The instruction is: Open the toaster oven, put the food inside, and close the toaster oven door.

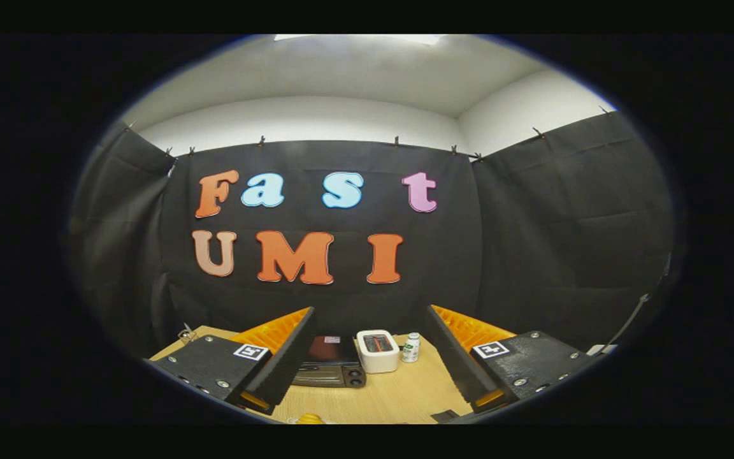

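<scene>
A dark toaster oven point(332, 366) stands on the wooden table point(399, 398), well beyond my fingers, its door shut as far as I can tell. Its left part is hidden behind my left finger. My gripper point(373, 357) is held high above the table and is open, its fingers wide apart with nothing between them. A small yellow food item point(309, 419) peeks in close below the gripper, mostly cut off.
A white box-shaped container with a dark lid point(378, 350) sits just right of the toaster oven. A small white bottle with a green label point(411, 347) stands beside it. Black cloth walls close off the booth behind and to both sides.
</scene>
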Available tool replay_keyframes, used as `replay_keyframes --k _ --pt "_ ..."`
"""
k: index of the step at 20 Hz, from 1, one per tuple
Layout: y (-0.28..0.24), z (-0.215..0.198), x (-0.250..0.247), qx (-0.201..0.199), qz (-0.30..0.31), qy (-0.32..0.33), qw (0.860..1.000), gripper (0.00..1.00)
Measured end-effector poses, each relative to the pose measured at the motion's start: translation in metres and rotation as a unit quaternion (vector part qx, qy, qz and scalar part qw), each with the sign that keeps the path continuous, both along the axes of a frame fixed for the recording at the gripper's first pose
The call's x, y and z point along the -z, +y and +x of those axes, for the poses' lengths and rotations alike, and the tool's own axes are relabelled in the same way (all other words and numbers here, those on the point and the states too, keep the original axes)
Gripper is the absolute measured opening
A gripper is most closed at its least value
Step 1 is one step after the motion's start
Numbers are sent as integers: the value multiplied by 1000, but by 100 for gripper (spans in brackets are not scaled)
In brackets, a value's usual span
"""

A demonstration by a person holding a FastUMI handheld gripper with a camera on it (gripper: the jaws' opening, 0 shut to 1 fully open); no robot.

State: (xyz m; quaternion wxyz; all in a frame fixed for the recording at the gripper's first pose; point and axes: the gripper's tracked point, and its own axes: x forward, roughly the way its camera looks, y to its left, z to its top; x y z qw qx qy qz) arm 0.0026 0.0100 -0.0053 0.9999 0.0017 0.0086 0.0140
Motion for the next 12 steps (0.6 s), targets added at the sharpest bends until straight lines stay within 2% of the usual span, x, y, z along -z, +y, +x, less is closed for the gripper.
replay_keyframes --k 12 --pt "31 17 24 -19 0 30 999 100"
